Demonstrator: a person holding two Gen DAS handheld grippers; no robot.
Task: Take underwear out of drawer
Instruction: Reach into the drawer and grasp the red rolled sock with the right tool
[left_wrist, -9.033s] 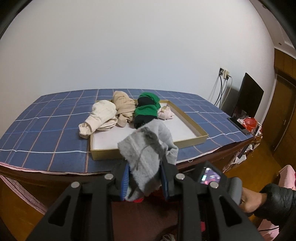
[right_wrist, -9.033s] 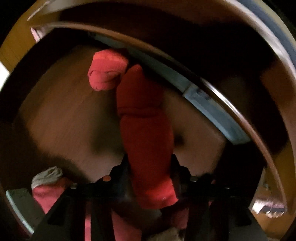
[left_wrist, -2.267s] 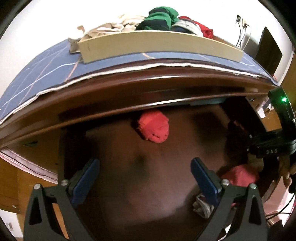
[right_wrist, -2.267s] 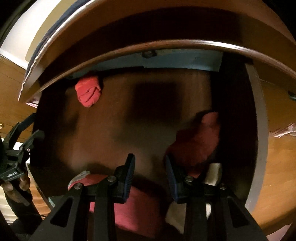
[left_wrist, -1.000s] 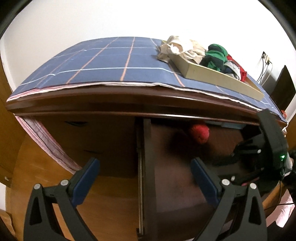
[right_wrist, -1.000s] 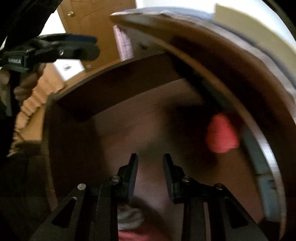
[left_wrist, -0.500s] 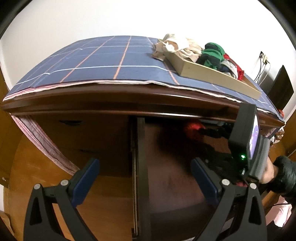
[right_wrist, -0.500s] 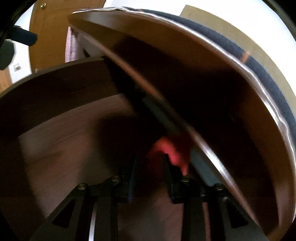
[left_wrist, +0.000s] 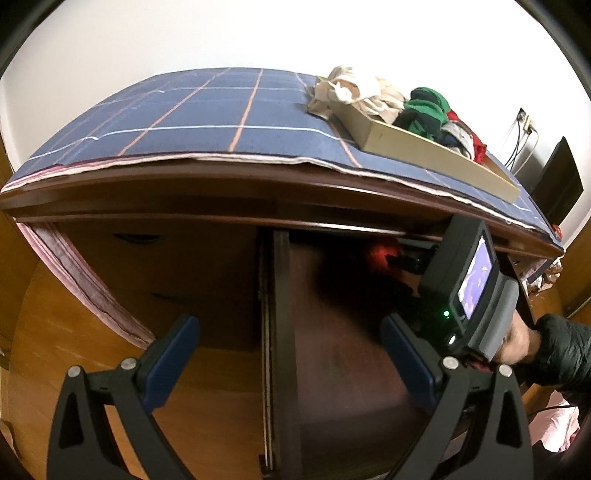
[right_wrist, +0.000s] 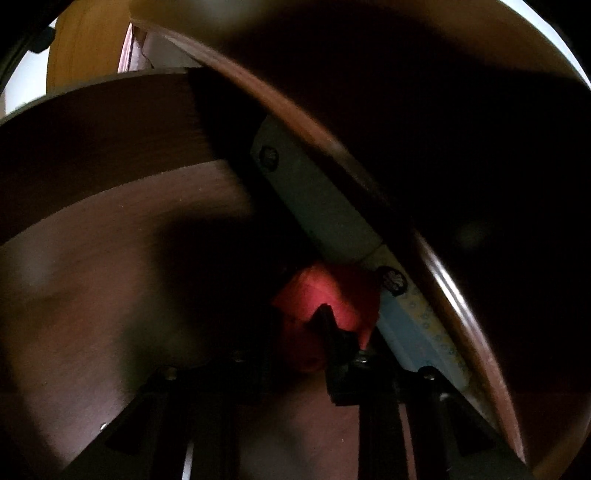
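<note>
Blue checked cloth (left_wrist: 207, 110) covers the top of a dark wooden desk, and a shallow cardboard tray (left_wrist: 424, 146) on it already holds a heap of cream, green, grey and red garments. Below the desk edge the drawer (left_wrist: 343, 350) stands pulled out, its bare wooden floor showing. At its far end, tucked under the desk edge and against a pale rail, lies a red rolled piece of underwear (right_wrist: 325, 291). The right gripper (right_wrist: 295, 332) reaches deep into the drawer and its jaws have just been closing; they now pinch the red roll between them, though the shadow there makes the contact hard to read exactly. The left gripper (left_wrist: 288, 354) hangs in front of the drawer with its jaws spread wide and nothing between them. The step in hand looks like the grasp of this last far piece. Next, the right hand would need to draw the roll back clear of the desk edge, then lift it toward the tray.
</note>
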